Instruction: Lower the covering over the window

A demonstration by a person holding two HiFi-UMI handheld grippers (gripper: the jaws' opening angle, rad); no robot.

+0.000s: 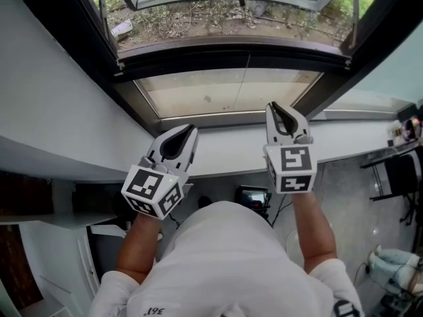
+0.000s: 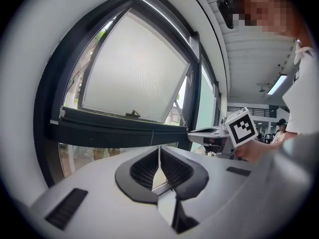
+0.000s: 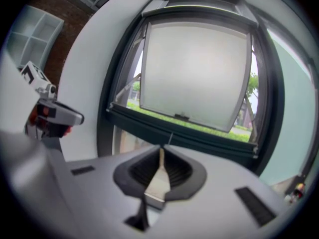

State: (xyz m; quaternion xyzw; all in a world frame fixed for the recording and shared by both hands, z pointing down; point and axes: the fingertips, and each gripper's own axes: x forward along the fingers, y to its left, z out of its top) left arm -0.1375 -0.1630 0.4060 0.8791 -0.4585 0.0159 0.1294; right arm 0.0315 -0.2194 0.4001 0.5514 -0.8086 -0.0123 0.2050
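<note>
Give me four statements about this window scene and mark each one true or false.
1. The upper sash is swung open outward. True.
2. The left gripper has its jaws wide apart. False: they are together.
3. The right gripper has its jaws together. True.
4. A blind covers the lower pane. False: the pane is bare.

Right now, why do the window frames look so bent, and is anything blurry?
Left gripper view: the wide-angle lens bows the window frame, with dark vignetted corners. Right gripper view: same bowing, softer and slightly blurred. Head view: straighter lines, bright daylight washing out the glass.
</note>
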